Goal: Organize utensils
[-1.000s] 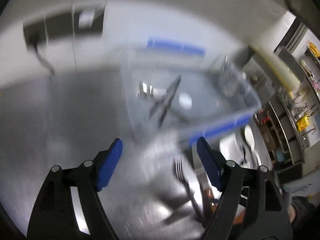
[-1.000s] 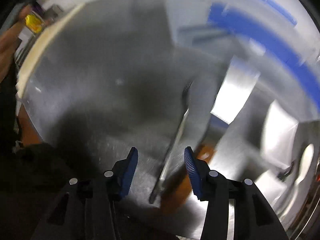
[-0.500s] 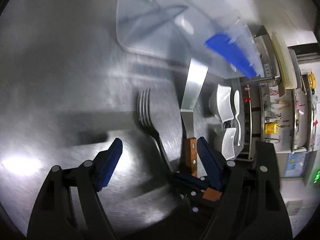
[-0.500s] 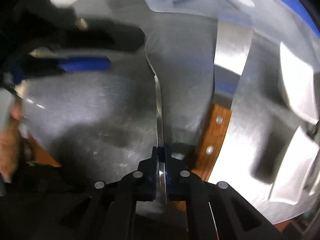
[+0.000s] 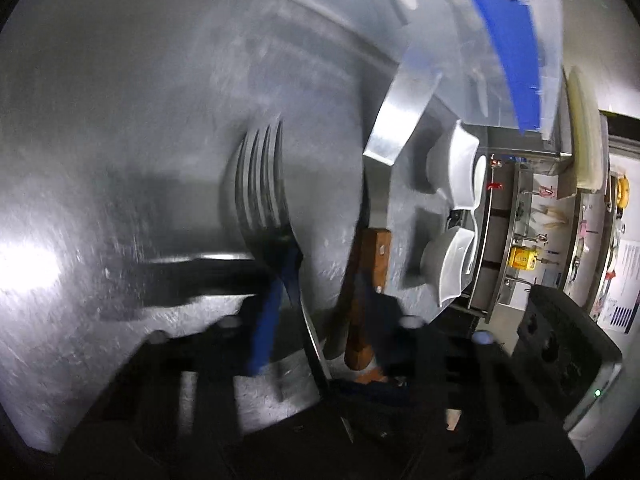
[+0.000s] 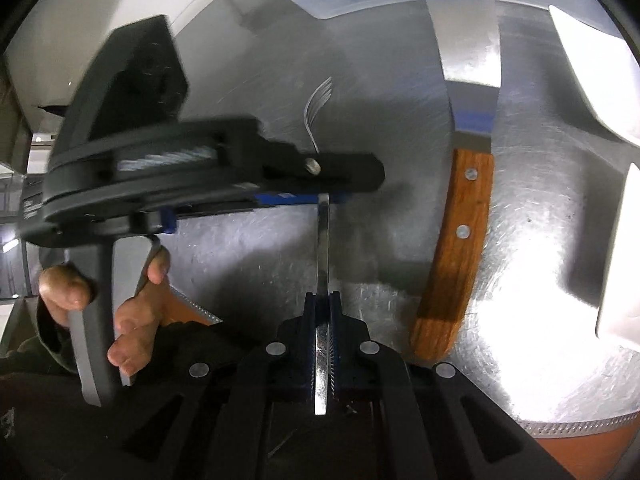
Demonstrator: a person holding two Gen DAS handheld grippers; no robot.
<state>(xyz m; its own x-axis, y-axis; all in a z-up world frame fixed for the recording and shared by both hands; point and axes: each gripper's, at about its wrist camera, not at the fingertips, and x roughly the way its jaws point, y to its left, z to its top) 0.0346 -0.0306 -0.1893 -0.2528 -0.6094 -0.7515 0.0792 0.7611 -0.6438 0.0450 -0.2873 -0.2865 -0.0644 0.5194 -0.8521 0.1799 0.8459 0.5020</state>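
A steel fork [image 5: 262,184] lies over the steel table, tines pointing away. My right gripper [image 6: 321,312] is shut on the fork's handle [image 6: 323,248] near its end. My left gripper [image 5: 288,276] comes in from the left across the fork's neck, blue pads [image 6: 296,199] closed on the shaft; it is blurred. A metal spatula with a wooden handle [image 6: 454,240] lies on the table to the right of the fork, and it also shows in the left wrist view [image 5: 378,240].
A clear plastic bin with blue handles [image 5: 508,48] stands beyond the fork and holds dark utensils. White square dishes [image 5: 456,168] sit to the right of the spatula, also in the right wrist view [image 6: 596,64]. The table's front edge [image 6: 580,426] is close below.
The left gripper has moved in over the fork and closed from wide open onto its neck. The right gripper stays shut on the fork's handle.
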